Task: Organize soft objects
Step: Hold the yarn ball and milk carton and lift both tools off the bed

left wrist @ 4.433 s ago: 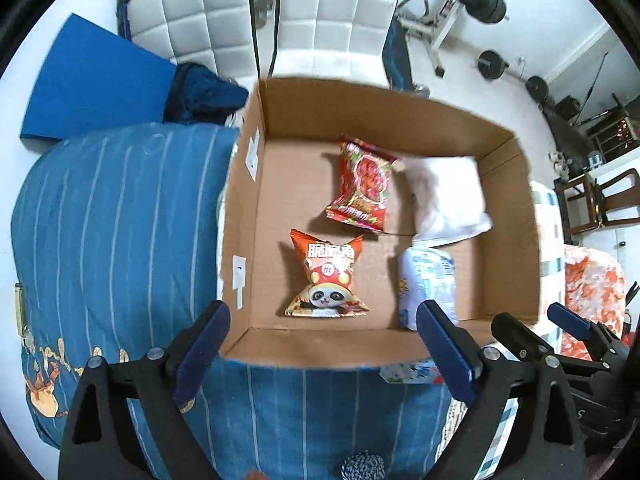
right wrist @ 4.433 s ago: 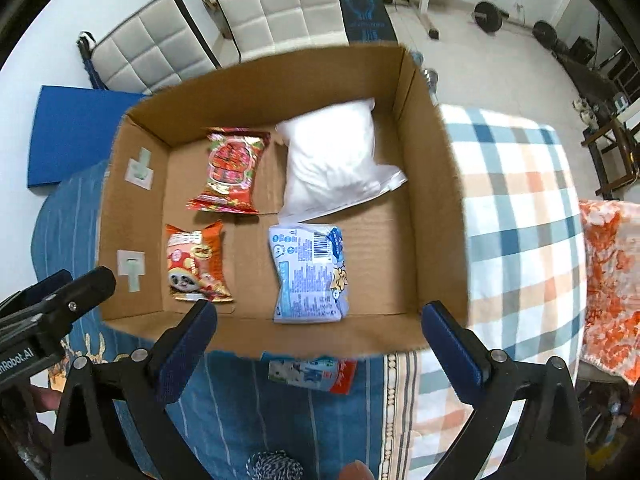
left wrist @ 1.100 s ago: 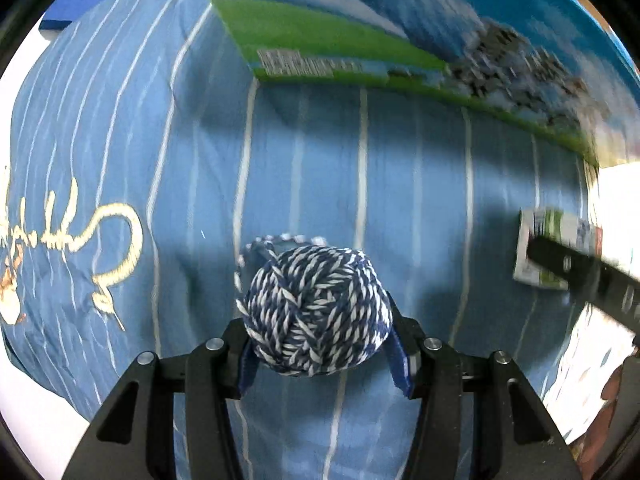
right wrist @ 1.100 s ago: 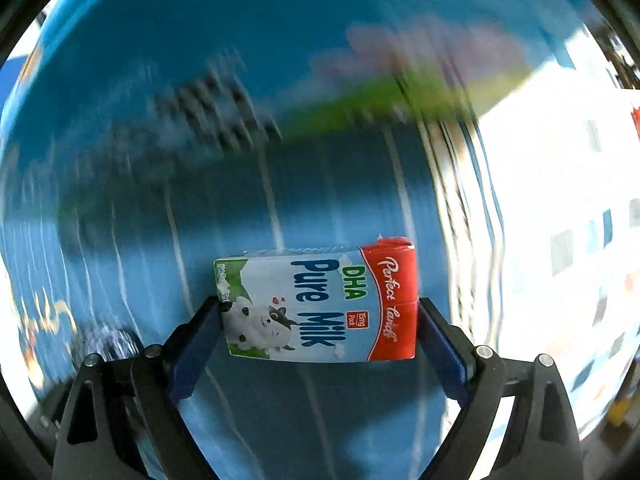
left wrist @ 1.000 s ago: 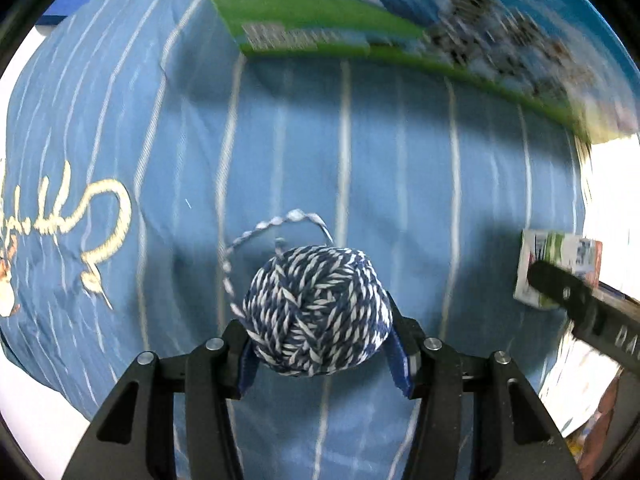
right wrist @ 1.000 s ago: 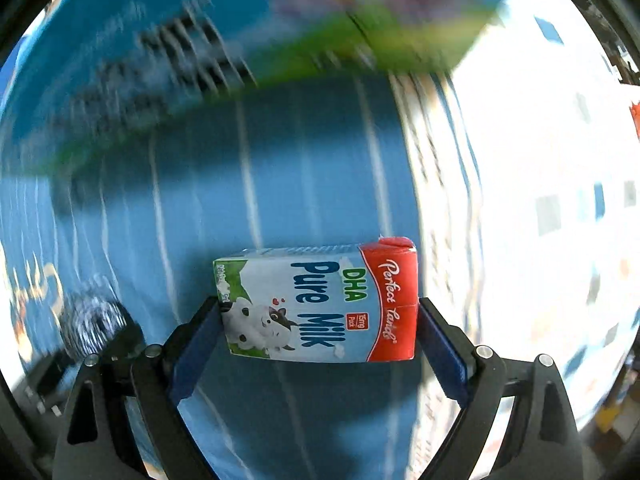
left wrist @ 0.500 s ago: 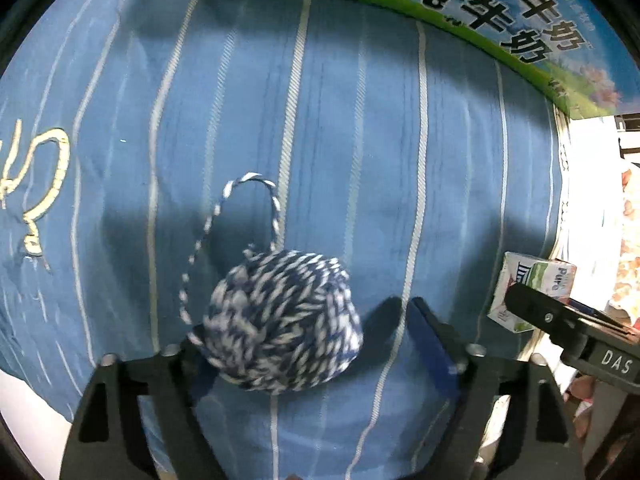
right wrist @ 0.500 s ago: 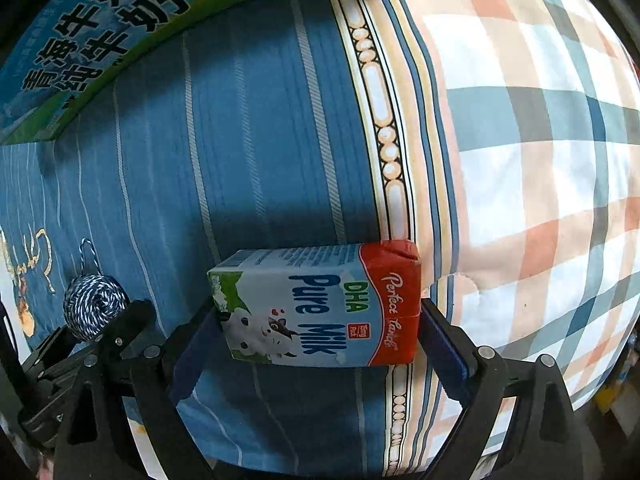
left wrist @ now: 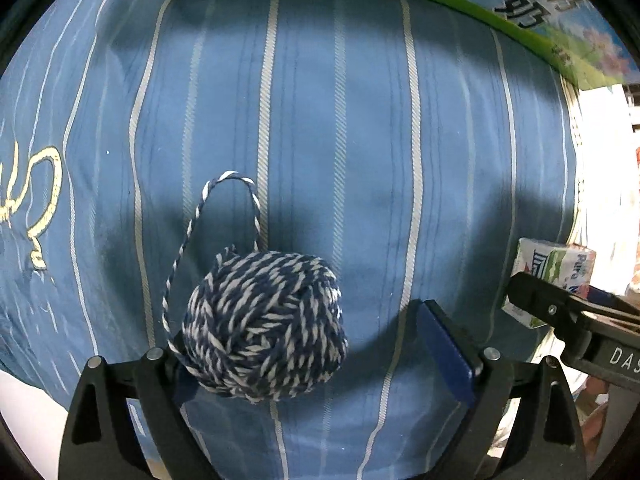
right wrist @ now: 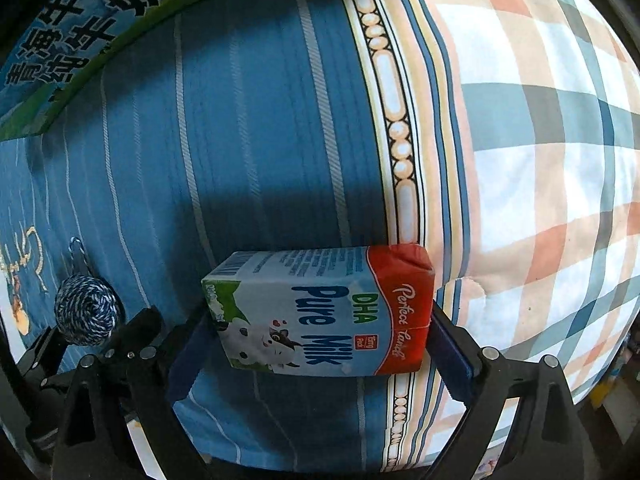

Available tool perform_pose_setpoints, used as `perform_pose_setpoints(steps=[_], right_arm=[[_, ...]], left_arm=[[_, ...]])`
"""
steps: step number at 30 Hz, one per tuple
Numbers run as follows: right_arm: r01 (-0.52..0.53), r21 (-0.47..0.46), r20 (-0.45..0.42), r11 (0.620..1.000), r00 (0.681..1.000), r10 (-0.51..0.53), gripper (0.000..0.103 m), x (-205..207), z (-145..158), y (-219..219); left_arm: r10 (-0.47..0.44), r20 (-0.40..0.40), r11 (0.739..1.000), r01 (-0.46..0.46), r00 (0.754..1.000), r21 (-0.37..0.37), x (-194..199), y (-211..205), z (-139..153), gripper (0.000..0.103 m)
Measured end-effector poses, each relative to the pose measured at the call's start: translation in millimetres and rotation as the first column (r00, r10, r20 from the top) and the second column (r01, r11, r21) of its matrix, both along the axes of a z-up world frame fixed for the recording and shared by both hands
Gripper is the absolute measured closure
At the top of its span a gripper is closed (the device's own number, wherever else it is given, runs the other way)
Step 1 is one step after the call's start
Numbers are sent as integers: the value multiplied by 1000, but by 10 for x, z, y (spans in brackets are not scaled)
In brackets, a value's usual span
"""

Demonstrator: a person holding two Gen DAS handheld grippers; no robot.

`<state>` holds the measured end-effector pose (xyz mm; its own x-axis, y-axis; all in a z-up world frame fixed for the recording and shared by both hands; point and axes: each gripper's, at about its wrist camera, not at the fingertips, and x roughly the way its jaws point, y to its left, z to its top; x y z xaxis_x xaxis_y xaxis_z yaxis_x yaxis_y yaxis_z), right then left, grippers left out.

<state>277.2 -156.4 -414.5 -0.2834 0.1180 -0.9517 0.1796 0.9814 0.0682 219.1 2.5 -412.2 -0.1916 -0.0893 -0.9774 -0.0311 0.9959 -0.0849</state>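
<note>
Yarn first, seen from the left wrist: the blue-and-white yarn ball sits on the striped blue bedspread, leaning against the inner face of the left gripper's left-hand finger while the other blue pad stands well clear of it, so the fingers are spread and nothing is pinched. A loose strand loops out ahead of the ball, which suggests it is simply lying where it settled, not being held. Along the top edge runs the printed side of the box, cut off so that its opening cannot be seen from here, and at the right edge the milk carton peeks out behind the dark body of the other tool. From the right wrist, the carton lies on its side across the right gripper, its red end against the right-hand pad and its green end meeting the left-hand one; the fingers look clenched on it, and a band of shadow beneath it makes me think it is lifted off the bed, ready, I would guess, to go over the box wall at upper left. The plaid quilt fills the right side. How firmly the left pad bites is hidden behind the carton's corner. The ball shows small at far left, half screened by the left tool.
</note>
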Motion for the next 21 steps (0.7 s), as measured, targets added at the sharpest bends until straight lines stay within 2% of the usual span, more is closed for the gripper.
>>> perform_pose_setpoints(steps=[5,9,12,14,15,17,21], right_arm=[[-31,-28,-12,999,999,31,3,59,-17,111],[-39,-43,-20,998,999,38,2,87,-36,185],[-41,-53,-21,998,999,40,0,97,-56,250],[-38,-59,-20,998,999,37,0,98,-67,265],[-35,-61,-19,998,999,34,0,93,-54,297],[-49,-71,-19,996,999,47,0,99,-50,343],[-67,-75,-14,995,998,66,0,16,-83,509]], left_arm=[[-32,36,998,30,999,47,-13,-121,0,9],[-39,60,997,35,997,69,-48,-195,49,18],[-52,80,996,47,995,74,-52,-215,101,30],[-57,90,996,50,994,74,-159,-183,216,43],[-56,99,996,49,994,73,-167,-189,266,54],[-40,113,997,33,993,65,-163,-165,323,54],[9,86,1000,-11,996,17,-122,-85,350,51]])
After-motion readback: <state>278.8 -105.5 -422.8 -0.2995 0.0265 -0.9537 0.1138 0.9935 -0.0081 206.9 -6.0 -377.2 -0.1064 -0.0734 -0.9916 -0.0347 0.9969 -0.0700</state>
